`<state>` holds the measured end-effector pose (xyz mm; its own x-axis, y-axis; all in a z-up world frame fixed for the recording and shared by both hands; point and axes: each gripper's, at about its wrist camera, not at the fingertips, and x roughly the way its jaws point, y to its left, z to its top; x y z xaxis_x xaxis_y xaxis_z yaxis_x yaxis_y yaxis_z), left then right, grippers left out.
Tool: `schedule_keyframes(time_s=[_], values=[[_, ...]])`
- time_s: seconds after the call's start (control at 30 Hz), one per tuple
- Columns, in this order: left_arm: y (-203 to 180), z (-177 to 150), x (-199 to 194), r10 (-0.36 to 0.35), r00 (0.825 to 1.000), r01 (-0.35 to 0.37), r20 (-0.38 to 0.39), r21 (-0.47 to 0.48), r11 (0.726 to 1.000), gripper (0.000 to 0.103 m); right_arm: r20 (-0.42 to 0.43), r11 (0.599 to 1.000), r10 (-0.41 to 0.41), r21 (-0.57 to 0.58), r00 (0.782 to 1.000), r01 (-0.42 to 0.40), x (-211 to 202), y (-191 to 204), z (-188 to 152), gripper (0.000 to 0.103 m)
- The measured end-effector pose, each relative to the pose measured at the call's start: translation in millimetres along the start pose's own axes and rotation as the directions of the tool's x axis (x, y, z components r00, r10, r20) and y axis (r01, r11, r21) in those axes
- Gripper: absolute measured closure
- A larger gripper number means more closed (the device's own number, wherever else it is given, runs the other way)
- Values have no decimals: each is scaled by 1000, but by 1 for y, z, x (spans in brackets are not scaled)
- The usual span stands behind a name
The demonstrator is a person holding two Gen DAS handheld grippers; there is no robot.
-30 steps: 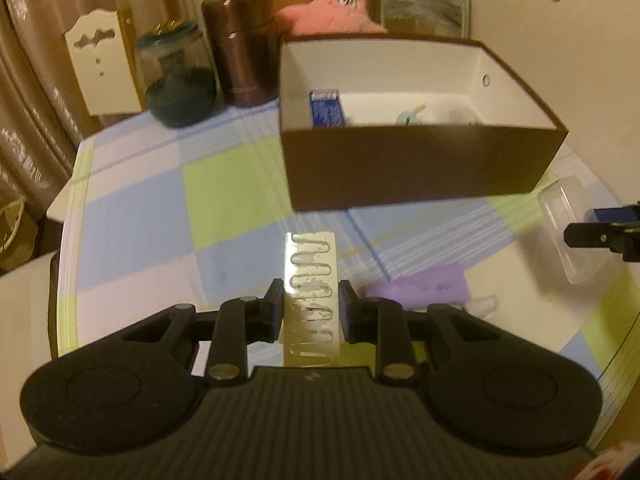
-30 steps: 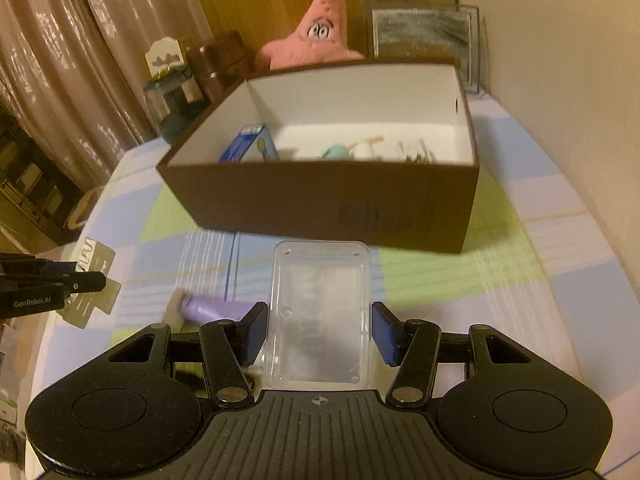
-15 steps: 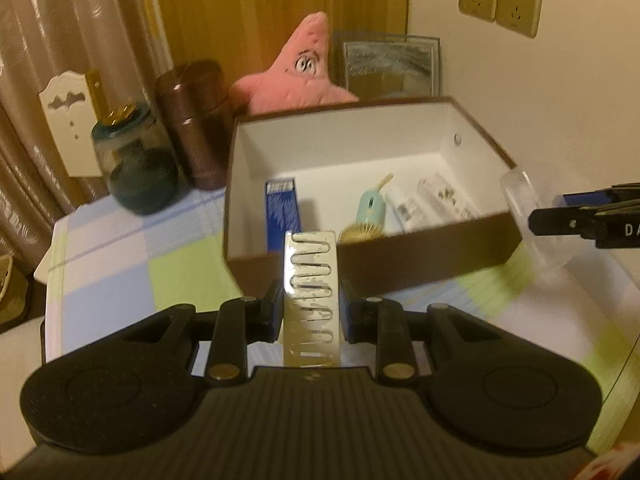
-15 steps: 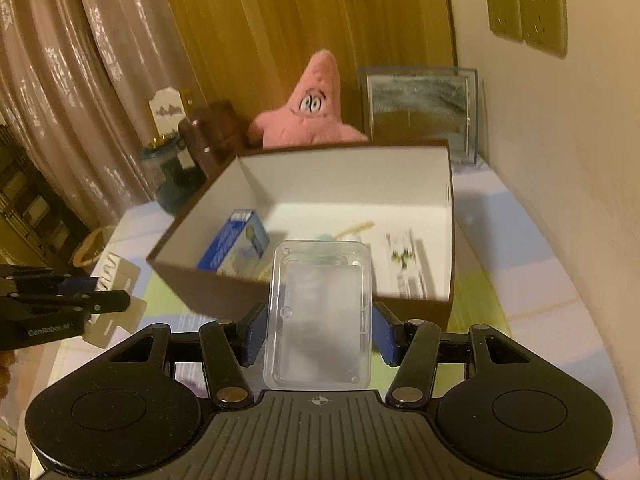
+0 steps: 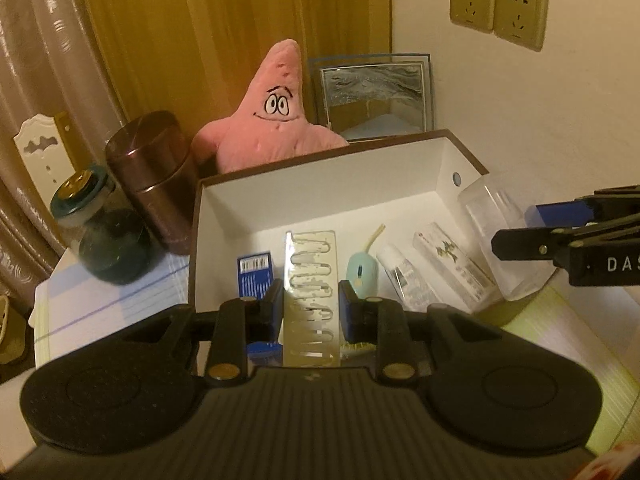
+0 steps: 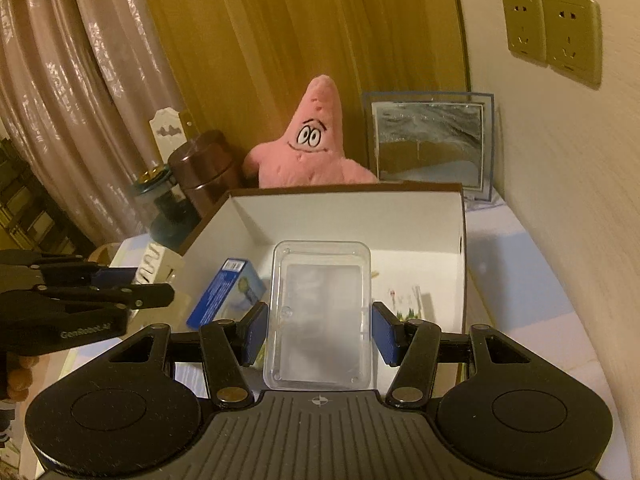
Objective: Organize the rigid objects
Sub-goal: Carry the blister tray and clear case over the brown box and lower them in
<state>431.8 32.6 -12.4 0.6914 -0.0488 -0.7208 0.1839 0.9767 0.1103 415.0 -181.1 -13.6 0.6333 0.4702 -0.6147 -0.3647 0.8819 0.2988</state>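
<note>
Two grippers (image 5: 311, 304) (image 6: 316, 332) are seen. One open box (image 5: 320, 208) is shown, with one blue carton (image 5: 254, 276) inside. One pink plush star (image 5: 276, 120), two jars (image 5: 154, 176) (image 5: 100, 236) and two wall sockets (image 5: 470, 2) (image 5: 520, 14) are counted.

Colour rundown: the box (image 5: 320, 208) is dark brown outside and plain white inside. In it sit a blue carton (image 5: 256, 276) with white print and a mint green brush (image 5: 362, 274). The slotted card (image 5: 310, 296) is pale and see-through, and the plastic case (image 6: 320, 316) is totally clear. Both grippers are black with blue pads on the fingers (image 6: 256, 332). Behind the box there's a pink starfish plush (image 5: 272, 120) with black-and-white eyes, a shiny brown canister (image 5: 156, 176) and a dark teal jar (image 5: 108, 236). The desk (image 5: 120, 296) cloth is checked in pale blue, white and lime green. Curtains (image 6: 280, 40) are mustard yellow, wall sockets (image 5: 496, 8) gold.
</note>
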Motion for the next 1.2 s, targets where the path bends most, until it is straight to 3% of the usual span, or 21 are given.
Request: schedule_keyframes(time_s=[0.47, 1.2], values=[[-10, 37, 81, 7, 998, -4, -58, 47, 999, 78, -50, 999, -35, 2, 998, 35, 63, -28, 28, 48], [-1, 51, 174, 14, 988, -7, -154, 47, 999, 77, -113, 996, -81, 23, 990, 84, 119, -64, 40, 48]])
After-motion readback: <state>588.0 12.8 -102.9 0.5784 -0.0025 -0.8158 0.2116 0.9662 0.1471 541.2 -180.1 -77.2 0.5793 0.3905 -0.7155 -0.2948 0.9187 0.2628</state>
